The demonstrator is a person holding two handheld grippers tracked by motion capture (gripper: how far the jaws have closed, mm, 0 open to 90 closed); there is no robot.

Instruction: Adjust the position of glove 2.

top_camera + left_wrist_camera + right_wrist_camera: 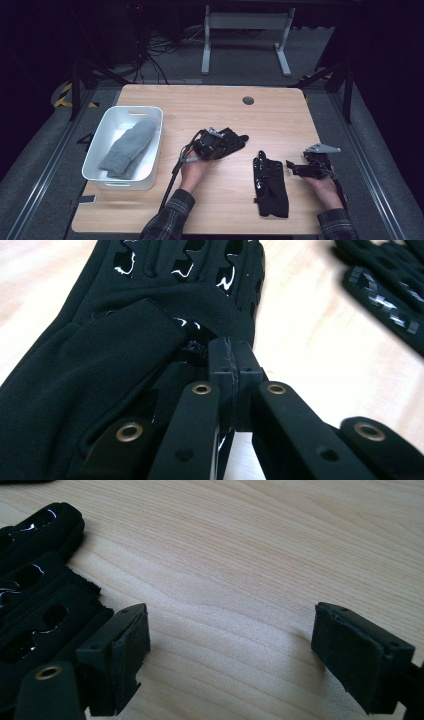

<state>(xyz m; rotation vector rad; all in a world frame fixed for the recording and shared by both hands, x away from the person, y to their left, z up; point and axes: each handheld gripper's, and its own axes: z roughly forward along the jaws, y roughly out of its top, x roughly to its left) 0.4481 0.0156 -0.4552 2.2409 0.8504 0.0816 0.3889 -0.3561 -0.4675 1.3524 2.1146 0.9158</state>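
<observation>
Left tongs (pixel 235 141) near the bench (pixel 210 105) centre, clenched on the edge of a black glove (pixel 227 140); in the left gripper view the two pads meet with the fabric edge of the glove (pixel 125 355) pinched between them, cuff nearest the camera, shiny-patterned fingers pointing away. From the high view the glove looks lifted off the wood, though dark on dark makes that hard to confirm. Second black glove (pixel 270 182) lies flat toward the near right part of the bench, fingers pointing to the far edge, cuff toward the near edge. Right tongs (pixel 292 167) just right of that glove, released, jaws wide apart with bare wood between them in the right gripper view, glove fingers (pixel 35 580) beside the left jaw, not gripped. White bin (pixel 150 145) at the left edge holds a grey mitten (pixel 127 147) lying lengthwise. Person's plaid sleeves come in from the near edge.
</observation>
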